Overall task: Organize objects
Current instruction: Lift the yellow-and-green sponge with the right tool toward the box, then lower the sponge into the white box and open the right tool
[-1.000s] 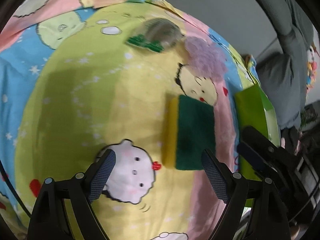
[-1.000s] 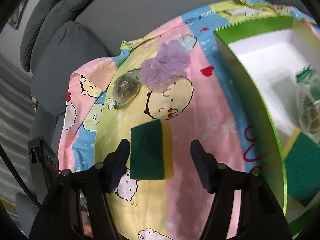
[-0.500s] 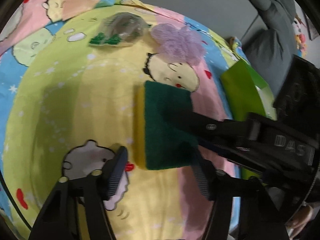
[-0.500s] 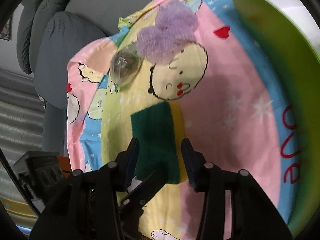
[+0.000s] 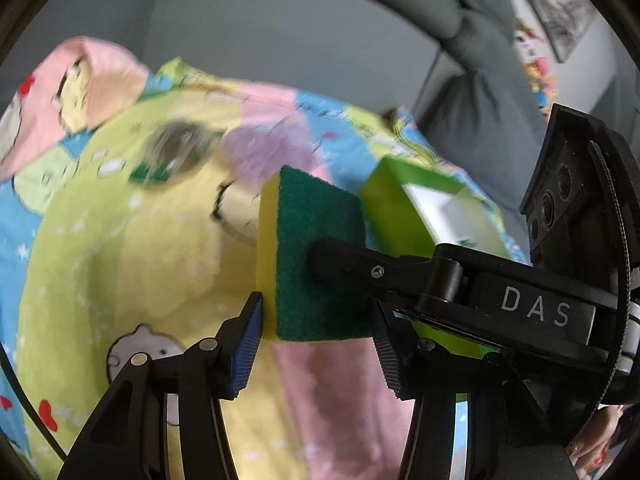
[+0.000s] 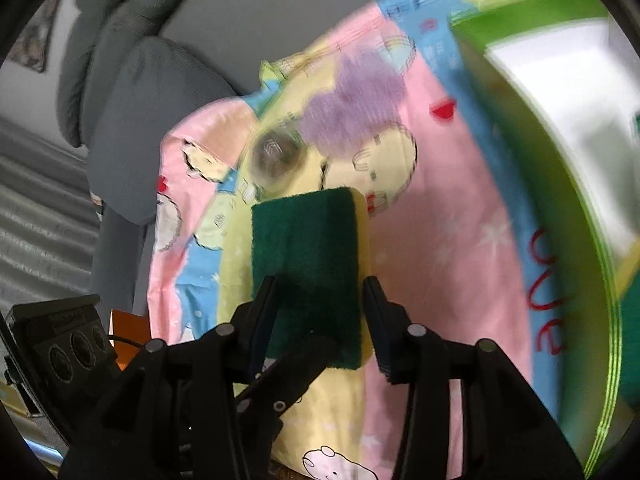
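Covered by a cartoon-print cloth [image 5: 120, 240] in yellow, pink and blue, bunched at the upper left of the left wrist view against a grey sofa [image 5: 280, 40]. Lying on it, toward the upper middle: a blurred clear packet with a green label [image 5: 172, 152], and just beside it to the right a fuzzy purple piece [image 5: 272, 148], seemingly touching. Resting on the cloth at the right of both views: a green box with a white inside [image 6: 560, 128], well apart from the packet.
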A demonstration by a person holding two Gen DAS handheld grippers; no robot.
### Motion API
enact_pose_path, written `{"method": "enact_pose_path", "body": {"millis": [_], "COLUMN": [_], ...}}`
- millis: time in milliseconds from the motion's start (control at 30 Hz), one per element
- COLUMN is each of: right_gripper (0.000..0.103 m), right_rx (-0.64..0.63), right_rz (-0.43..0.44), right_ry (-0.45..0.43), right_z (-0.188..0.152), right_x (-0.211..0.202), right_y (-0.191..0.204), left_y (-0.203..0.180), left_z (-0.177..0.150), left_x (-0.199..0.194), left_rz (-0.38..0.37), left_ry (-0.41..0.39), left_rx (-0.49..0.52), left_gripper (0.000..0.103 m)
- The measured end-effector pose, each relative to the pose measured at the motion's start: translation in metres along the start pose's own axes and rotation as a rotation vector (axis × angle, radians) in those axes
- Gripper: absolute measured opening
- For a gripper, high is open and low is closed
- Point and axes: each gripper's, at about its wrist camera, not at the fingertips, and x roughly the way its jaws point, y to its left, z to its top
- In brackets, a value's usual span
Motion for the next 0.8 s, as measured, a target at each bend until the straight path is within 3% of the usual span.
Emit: {"method": "enact_pose_path", "body": {"millis": [100,300,800], "right_gripper": [0.044,0.044,0.044], "right_rx": [-0.02,-0.009,0.16], "right_rz": [0.006,0.035,-0.072], "right_ry": [-0.059,-0.194,-0.389], "right_z": [0.001,0.005,-0.004], "right_x": [-0.024,-0.076,-0.154], "right_y": [0.002,-0.011,-0.086], "left_y": [-0.016,-0.063,-0.15], "left_z": [0.001,0.007,0.009], "left_x": [-0.009,-0.021,0.024], "left_rz": [-0.025,-0.115,-0.29], "left_ry": [-0.051,-0.129,-0.029], "left_rx": [0.011,0.126,0.232], "left_gripper": [0.053,0.053,0.053]}}
